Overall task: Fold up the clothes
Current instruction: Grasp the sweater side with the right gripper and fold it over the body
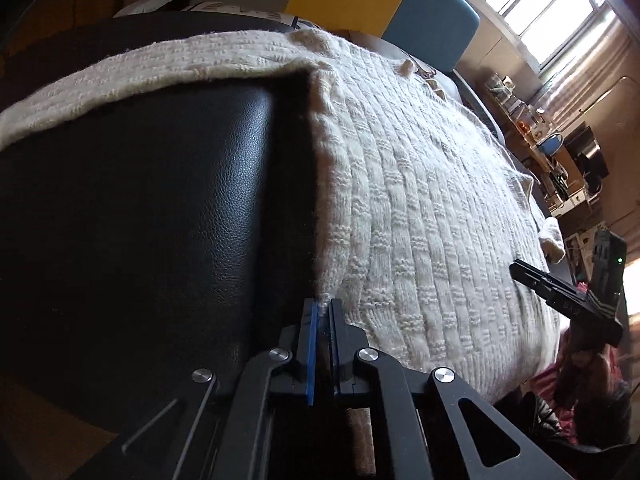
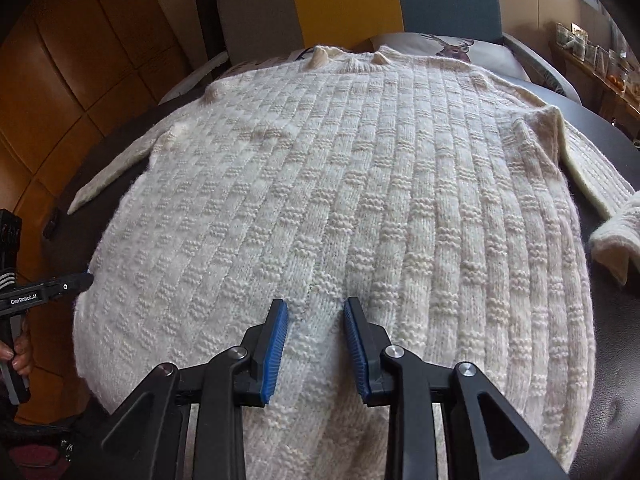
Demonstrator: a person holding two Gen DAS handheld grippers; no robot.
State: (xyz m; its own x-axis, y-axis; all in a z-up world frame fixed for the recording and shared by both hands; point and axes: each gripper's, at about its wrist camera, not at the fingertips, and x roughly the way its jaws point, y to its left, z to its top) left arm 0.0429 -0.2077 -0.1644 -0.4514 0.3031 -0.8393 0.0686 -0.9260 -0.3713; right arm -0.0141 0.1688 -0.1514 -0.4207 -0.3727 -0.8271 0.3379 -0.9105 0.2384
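Sweater [image 2: 340, 200] lies flat on the black bed [image 1: 140, 220]; your left tongs [image 1: 324, 308] pinch its hem corner at 6 o'clock, right tongs [image 2: 316, 320] gape above mid-hem—clamp, then fold.

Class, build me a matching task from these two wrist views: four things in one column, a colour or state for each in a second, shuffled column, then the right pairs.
Things:
1. knitted sweater
2. left tongs
3. right tongs
4. cushion with a deer picture

States:
A. shut at the sweater's side edge
B. open over the knit
C. cream, spread flat on the black leather surface
D. lying beyond the sweater's collar

Pairs: 1-C, 2-A, 3-B, 4-D
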